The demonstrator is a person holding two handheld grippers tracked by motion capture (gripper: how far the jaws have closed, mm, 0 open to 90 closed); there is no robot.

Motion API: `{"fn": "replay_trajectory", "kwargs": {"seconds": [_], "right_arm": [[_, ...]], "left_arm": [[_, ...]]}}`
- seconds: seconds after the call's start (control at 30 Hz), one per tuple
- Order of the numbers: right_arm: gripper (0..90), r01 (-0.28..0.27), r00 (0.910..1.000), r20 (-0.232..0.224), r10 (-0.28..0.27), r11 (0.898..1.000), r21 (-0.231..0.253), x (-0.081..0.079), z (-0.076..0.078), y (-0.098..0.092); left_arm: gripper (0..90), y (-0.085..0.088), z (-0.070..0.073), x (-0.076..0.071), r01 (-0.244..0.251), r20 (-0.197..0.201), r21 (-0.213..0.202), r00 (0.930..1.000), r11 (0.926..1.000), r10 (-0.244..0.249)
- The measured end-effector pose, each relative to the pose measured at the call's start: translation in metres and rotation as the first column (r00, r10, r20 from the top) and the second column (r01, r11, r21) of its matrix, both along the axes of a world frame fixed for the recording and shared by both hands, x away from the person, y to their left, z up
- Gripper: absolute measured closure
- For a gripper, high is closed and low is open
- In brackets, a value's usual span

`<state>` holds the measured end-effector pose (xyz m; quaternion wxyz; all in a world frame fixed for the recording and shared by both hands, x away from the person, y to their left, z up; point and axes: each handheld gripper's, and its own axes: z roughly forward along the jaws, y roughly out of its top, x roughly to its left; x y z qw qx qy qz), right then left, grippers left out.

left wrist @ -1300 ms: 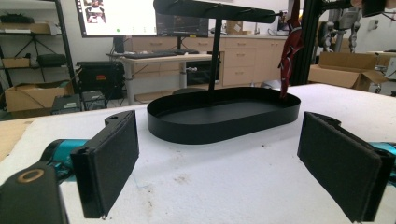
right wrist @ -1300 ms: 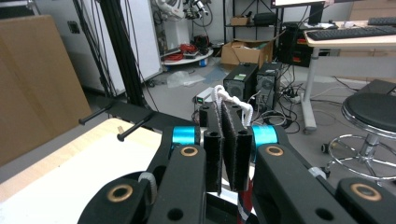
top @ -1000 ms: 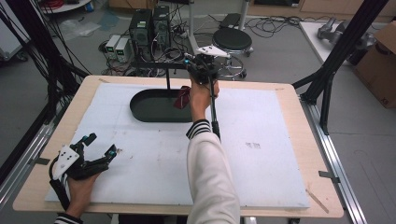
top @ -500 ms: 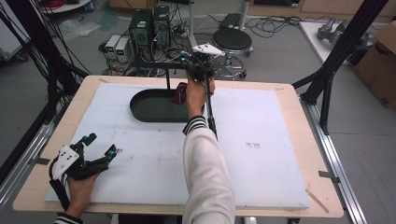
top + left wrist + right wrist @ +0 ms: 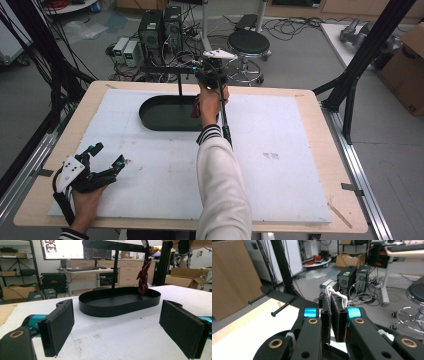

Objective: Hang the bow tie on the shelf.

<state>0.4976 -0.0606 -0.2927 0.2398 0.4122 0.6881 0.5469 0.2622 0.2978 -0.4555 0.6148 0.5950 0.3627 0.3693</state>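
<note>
Gripping a white cord (image 5: 336,293), the right tool (image 5: 334,315) hangs above the black tray (image 5: 167,114); the left tool (image 5: 125,327), released, rests on the tabletop (image 5: 300,150).

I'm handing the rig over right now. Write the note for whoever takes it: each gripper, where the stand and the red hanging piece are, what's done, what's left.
Right gripper: jaws shut on a white cord loop, held high by the stand's top bar.
Left gripper: open, holding nothing, resting at the table's near left corner.
Black oval tray stand: far centre of the white mat.
Red ornament: dangles from the cord over the tray's right end.
Done: ornament lifted to bar height.
Left, probably: hook the loop over a peg; whether it is already on one cannot be seen. Then release.
</note>
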Motion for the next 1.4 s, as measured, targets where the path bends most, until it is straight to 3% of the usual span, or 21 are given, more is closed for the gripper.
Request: {"fn": "replay_trajectory", "kwargs": {"seconds": [0.17, 0.33, 0.4, 0.5, 0.57, 0.67, 0.73, 0.8, 0.93, 1.07, 1.1, 1.2, 1.3, 1.4], "right_arm": [[78.2, -0.013, 0.9996, -0.027, 0.012, 0.999, -0.043, 0.001, -0.002, 0.001], [61.3, -0.04, 0.9989, -0.027, 0.038, 0.996, -0.078, -0.003, 0.002, 0.002], [50.7, -0.057, 0.9983, -0.019, 0.055, 0.995, -0.078, -0.006, 0.005, 0.003], [24.3, -0.054, 0.9983, 0.017, 0.056, 0.996, -0.075, -0.014, 0.012, 0.004], [12.6, -0.069, 0.9969, 0.033, 0.071, 0.994, -0.081, -0.021, 0.017, 0.002], [10.1, -0.112, 0.9914, 0.06, 0.116, 0.991, -0.072, -0.034, 0.026, -0.005], [0.6, -0.128, 0.9882, 0.075, 0.133, 0.989, -0.075, -0.043, 0.033, -0.011], [0.5, -0.133, 0.9856, 0.096, 0.14, 0.988, -0.073, -0.055, 0.042, -0.018], [0.5, -0.149, 0.9717, 0.176, 0.158, 0.987, -0.063, -0.083, 0.054, -0.038], [0.5, -0.161, 0.9681, 0.181, 0.173, 0.984, -0.081, -0.112, 0.054, -0.066], [0.5, -0.159, 0.9647, 0.198, 0.173, 0.983, -0.088, -0.121, 0.052, -0.074], [0.5, -0.133, 0.966, 0.208, 0.153, 0.985, -0.11, -0.15, 0.041, -0.1], [0.6, -0.091, 0.9684, 0.221, 0.115, 0.989, -0.116, -0.179, 0.021, -0.13], [0.6, -0.061, 0.9721, 0.219, 0.084, 0.992, -0.109, -0.197, 0.0, -0.154]], "left_arm": [[12.9, 0.0, 0.0, 0.0, 0.0, 0.0, 0.0, 1.0, 1.0, 0.0], [12.9, 0.0, 0.0, 0.0, 0.0, 0.0, -0.001, 1.0, 1.0, 0.0], [12.9, 0.0, 0.0, 0.0, 0.001, 0.002, 0.0, 1.0, 1.0, -0.001], [12.9, 0.0, 0.0, 0.0, 0.0, -0.002, 0.004, 1.0, 1.0, 0.0], [12.9, 0.0, 0.0, 0.0, 0.0, -0.004, 0.005, 1.0, 1.0, 0.0], [12.9, 0.0, 0.0, 0.0, -0.001, -0.003, 0.004, 1.0, 1.0, 0.001], [12.9, -0.001, 0.0, 0.001, -0.001, -0.006, 0.002, 1.0, 1.0, 0.001], [12.9, -0.001, 0.0, 0.001, -0.002, -0.003, 0.001, 1.0, 1.0, 0.002], [12.9, -0.001, 0.0, 0.0, -0.003, 0.002, 0.002, 1.0, 1.0, 0.003], [12.9, -0.001, 0.0, 0.0, -0.002, 0.002, 0.001, 1.0, 1.0, 0.002], [12.9, -0.001, 0.0, 0.0, -0.001, 0.001, 0.001, 1.0, 1.0, 0.001], [12.9, -0.001, 0.0, 0.0, -0.001, 0.0, 0.002, 1.0, 1.0, 0.001], [12.9, -0.001, 0.0, -0.001, -0.001, 0.006, 0.003, 1.0, 1.0, 0.001], [12.8, -0.001, 0.0, 0.0, -0.001, 0.001, 0.003, 1.0, 1.0, 0.001]]}}
